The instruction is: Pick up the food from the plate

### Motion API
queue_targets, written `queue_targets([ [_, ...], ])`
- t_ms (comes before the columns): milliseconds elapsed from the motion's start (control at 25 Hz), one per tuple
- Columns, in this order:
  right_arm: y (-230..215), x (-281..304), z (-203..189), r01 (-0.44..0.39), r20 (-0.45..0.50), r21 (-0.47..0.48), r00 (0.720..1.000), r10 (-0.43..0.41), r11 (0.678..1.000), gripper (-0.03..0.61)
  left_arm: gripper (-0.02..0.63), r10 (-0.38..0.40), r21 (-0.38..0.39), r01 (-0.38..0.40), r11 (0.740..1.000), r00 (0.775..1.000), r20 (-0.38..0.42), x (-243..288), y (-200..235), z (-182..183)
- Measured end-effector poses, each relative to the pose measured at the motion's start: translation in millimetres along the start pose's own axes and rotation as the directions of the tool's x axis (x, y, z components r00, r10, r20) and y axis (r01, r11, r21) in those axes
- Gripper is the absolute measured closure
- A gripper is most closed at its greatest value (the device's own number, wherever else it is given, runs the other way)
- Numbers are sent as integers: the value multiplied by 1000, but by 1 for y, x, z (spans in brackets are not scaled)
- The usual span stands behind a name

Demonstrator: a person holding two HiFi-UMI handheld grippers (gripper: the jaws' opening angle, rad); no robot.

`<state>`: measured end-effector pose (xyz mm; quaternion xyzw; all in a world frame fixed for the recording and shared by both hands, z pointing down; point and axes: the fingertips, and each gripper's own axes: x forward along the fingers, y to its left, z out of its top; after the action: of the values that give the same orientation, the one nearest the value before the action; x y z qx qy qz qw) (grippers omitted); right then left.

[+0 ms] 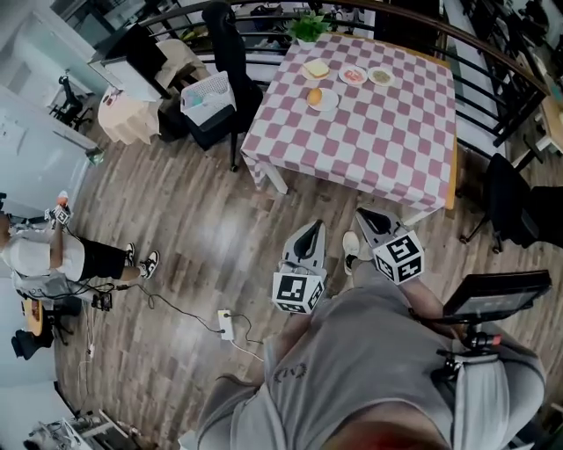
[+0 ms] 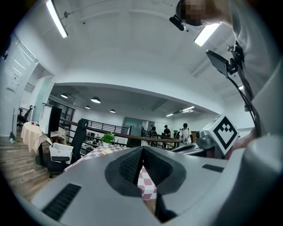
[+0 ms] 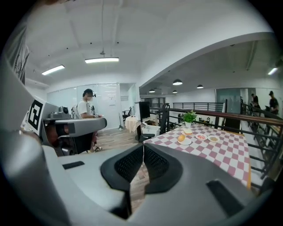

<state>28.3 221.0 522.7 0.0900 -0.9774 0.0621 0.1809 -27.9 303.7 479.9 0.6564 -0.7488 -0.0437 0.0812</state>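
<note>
Jaws on both my grippers are clenched tight, pad against pad, with nothing between them. My left gripper and my right gripper sit side by side above the wooden floor, both aimed the same way.

Well ahead of both tips stands the table under its pink-and-white checked cloth, out of reach of either gripper. The orange food rests on a white plate towards the table's far end, straight ahead of my left gripper. In the right gripper view it lies ahead and off to the right of the closed jaws.

Just beyond that plate are three more plates with food, and past them a potted plant. Far off to the left of my left gripper stands a person.
</note>
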Motion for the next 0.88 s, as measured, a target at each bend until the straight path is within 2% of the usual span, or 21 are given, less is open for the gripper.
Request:
queue_targets([
  [240,-74,46,17,-7,-17,32,1000,8,999,563,605,-6,8,7,1000,999,-38,81,25,12],
  [640,-231,104,43,21,-19,27,1000,-21,999,563,604,-5,34,8,999,996,-91,227,45,18],
  [880,-302,130,53,58,4,80,998,-58,995,563,604,13,30,-10,999,996,-93,281,55,26],
])
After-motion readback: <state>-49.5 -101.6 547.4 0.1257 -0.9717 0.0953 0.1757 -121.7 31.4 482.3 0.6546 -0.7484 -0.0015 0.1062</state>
